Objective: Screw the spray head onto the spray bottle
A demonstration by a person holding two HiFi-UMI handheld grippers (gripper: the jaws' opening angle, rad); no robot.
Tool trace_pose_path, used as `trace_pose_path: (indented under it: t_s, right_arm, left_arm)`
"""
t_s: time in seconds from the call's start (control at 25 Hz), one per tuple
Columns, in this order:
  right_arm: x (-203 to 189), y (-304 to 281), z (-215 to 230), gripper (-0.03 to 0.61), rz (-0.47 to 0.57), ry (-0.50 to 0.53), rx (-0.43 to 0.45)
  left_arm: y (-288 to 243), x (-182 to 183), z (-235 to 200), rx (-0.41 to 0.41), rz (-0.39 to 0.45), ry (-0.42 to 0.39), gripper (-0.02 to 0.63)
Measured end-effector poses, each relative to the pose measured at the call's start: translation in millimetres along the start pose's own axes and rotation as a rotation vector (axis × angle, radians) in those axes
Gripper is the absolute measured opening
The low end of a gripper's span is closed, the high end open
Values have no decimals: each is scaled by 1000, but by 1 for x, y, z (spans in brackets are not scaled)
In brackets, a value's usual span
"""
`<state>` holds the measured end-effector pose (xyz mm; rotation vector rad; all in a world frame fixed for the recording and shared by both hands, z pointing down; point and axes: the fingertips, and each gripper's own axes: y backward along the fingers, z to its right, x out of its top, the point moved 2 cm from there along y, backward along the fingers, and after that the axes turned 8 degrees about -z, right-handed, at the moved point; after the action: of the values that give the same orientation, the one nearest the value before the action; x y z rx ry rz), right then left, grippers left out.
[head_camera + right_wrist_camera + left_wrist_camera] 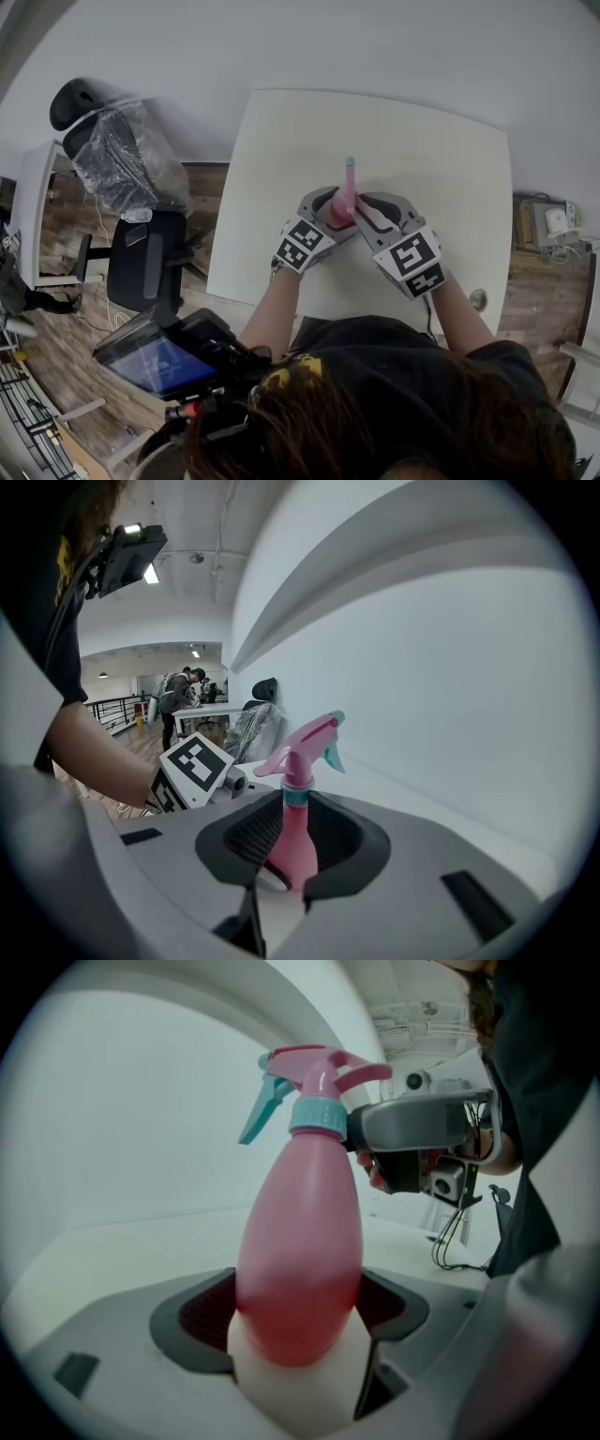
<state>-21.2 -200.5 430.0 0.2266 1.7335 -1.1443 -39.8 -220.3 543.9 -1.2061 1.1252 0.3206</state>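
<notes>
You are working in an open-plan office, at a plain white table (281, 187) set against a bare white wall (450, 667) on a wood-plank floor (66, 347); at your left a black swivel chair (145, 262) has its back wrapped in clear plastic (127, 159), and a second white desk (33, 206) stands beyond it. Your right gripper view shows the room opening into a long hall; another white desk (202, 708) with people (173, 697) at it, a dark railing (108, 710), and ceiling lamps (195, 653); a small box with cables (548, 225) lies on the floor at your right.
</notes>
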Motion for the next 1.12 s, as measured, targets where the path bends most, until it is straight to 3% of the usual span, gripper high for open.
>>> trace_pose_path:
  t_s: [0.44,0.72,0.92,1.12]
  right_arm:
    - [2,9,-3,84,3,18,67]
    - [-3,3,16,92,44,-145,145]
    - [8,-7,12,106,43,-72,226]
    - [7,-9,10,115,44,-61,119]
  left_arm:
    - [0,1,-1,2,1,3,385]
    - [0,1,-2,1,1,5,385]
    - [0,1,-3,4,-1,10,385]
    - [1,0,-3,11,-1,13,385]
